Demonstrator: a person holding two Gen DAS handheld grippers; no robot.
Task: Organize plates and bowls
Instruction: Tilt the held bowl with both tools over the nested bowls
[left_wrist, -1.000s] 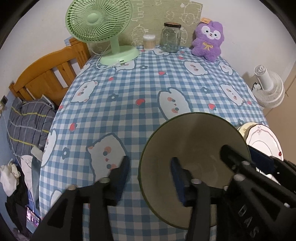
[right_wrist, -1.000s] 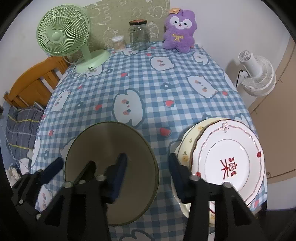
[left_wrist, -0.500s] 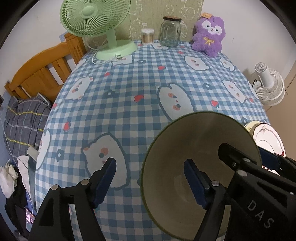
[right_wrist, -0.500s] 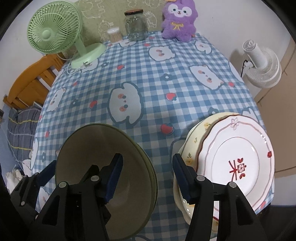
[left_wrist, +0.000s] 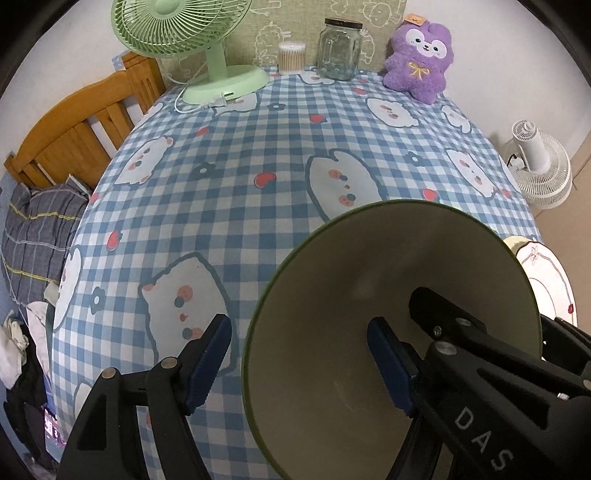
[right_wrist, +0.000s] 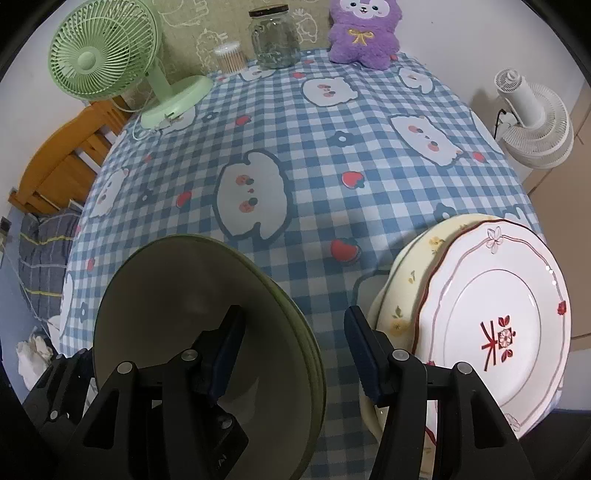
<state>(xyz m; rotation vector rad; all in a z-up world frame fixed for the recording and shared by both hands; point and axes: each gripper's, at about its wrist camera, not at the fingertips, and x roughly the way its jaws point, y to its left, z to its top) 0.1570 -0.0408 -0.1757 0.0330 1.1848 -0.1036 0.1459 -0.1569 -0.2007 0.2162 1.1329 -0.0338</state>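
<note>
- Left gripper (left_wrist: 299, 363): the jaws stand wide apart and released. The left finger is over the tablecloth; the right finger is inside the green bowl (left_wrist: 388, 295). The bowl's rim passes between the two fingers, and neither pad presses on it.
- Right gripper (right_wrist: 295, 350): the jaws are parted and released. The left finger sits inside the same green bowl (right_wrist: 177, 295), while the right finger stands just beside the edge of the plates. The bowl's right rim lies in the gap between the fingers; no pad clamps it.
- Green bowl: it is at the near edge of the table, at 6 o'clock in the left wrist view and at 7 o'clock in the right wrist view. A second green rim shows beneath it on its right side.
- Plates: a white plate (right_wrist: 495, 325) with red trim lies on a cream plate (right_wrist: 406, 280) at 4 o'clock in the right wrist view, near the bowl but apart from it.
- Table (right_wrist: 332, 147): it is covered by a blue checked cloth.
- Far edge, 12 o'clock: a green fan (right_wrist: 107, 51), a glass jar (right_wrist: 275, 37) and a purple plush toy (right_wrist: 364, 31).
- Off the table, 2 o'clock: a white fan (right_wrist: 532, 110).
</note>
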